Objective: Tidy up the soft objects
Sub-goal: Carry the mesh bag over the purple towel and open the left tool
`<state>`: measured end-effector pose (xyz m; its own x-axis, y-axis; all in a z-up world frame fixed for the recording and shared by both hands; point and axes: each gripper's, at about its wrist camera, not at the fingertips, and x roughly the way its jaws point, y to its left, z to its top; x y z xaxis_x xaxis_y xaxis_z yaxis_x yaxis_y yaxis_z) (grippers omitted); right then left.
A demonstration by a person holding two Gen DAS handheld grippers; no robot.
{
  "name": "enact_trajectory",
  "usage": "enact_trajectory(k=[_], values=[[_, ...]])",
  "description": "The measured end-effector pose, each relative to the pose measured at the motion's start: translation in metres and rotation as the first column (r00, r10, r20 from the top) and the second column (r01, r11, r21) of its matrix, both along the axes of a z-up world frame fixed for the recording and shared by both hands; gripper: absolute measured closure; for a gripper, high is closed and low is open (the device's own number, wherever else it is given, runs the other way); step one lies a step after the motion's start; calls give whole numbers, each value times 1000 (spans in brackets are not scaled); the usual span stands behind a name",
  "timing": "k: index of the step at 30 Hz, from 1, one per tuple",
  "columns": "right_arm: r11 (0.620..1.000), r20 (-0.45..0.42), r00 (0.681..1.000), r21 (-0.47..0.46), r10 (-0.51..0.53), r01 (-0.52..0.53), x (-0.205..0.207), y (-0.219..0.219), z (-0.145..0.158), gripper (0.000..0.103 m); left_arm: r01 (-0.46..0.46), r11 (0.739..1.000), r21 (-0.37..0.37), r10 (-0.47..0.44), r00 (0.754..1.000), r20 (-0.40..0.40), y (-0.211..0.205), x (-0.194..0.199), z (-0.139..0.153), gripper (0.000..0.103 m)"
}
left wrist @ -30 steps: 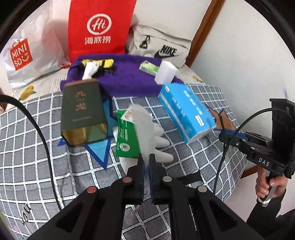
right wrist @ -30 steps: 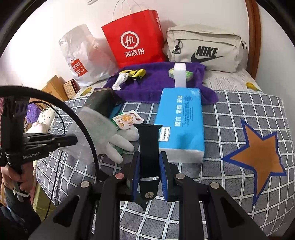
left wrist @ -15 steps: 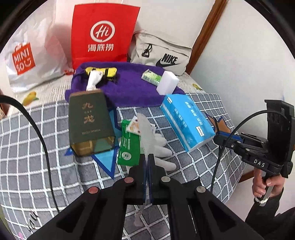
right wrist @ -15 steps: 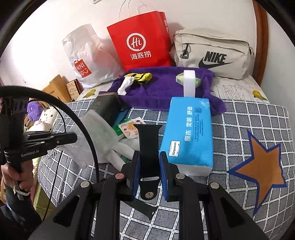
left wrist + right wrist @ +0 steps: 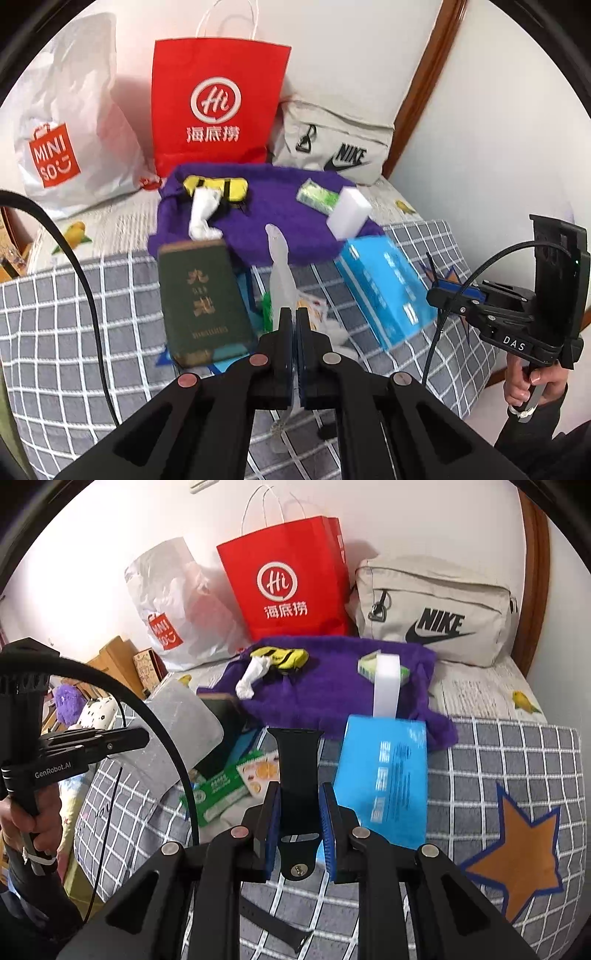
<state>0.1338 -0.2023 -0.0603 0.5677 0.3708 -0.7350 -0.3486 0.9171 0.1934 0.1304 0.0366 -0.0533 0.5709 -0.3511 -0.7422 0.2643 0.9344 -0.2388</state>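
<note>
My left gripper point(image 5: 294, 314) is shut on a thin translucent white glove point(image 5: 280, 269), which stands edge-on above its fingers. In the right wrist view that glove point(image 5: 177, 731) hangs off the bed at the left gripper's tip point(image 5: 142, 736). My right gripper point(image 5: 299, 788) is shut on a black watch strap point(image 5: 297, 760); the strap's tail hangs below the jaws. Behind lies a purple towel point(image 5: 280, 221) with a yellow item point(image 5: 282, 657), a crumpled white cloth point(image 5: 253, 675), a green packet point(image 5: 317, 195) and a white sponge block point(image 5: 349, 212) on it.
A blue tissue pack point(image 5: 384, 775), a dark green box point(image 5: 201, 299) and a green sachet point(image 5: 221, 790) lie on the checked bedspread point(image 5: 498, 760). A red paper bag point(image 5: 218, 107), a white plastic bag point(image 5: 70, 122) and a beige Nike bag point(image 5: 436, 609) line the wall.
Both grippers rose and drew back. The glove came off the bedspread and now hangs free, uncovering the green sachet. The strap stayed in the right gripper.
</note>
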Motion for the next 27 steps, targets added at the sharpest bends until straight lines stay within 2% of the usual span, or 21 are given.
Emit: enact_trajectory(k=[13, 27], values=[[999, 11, 999, 22, -38, 38, 44, 0, 11, 82, -53, 998, 16, 53, 998, 21, 19, 42, 19, 100], [999, -25, 999, 0, -47, 47, 109, 9, 9, 82, -54, 998, -15, 54, 999, 2, 25, 88, 16, 100]])
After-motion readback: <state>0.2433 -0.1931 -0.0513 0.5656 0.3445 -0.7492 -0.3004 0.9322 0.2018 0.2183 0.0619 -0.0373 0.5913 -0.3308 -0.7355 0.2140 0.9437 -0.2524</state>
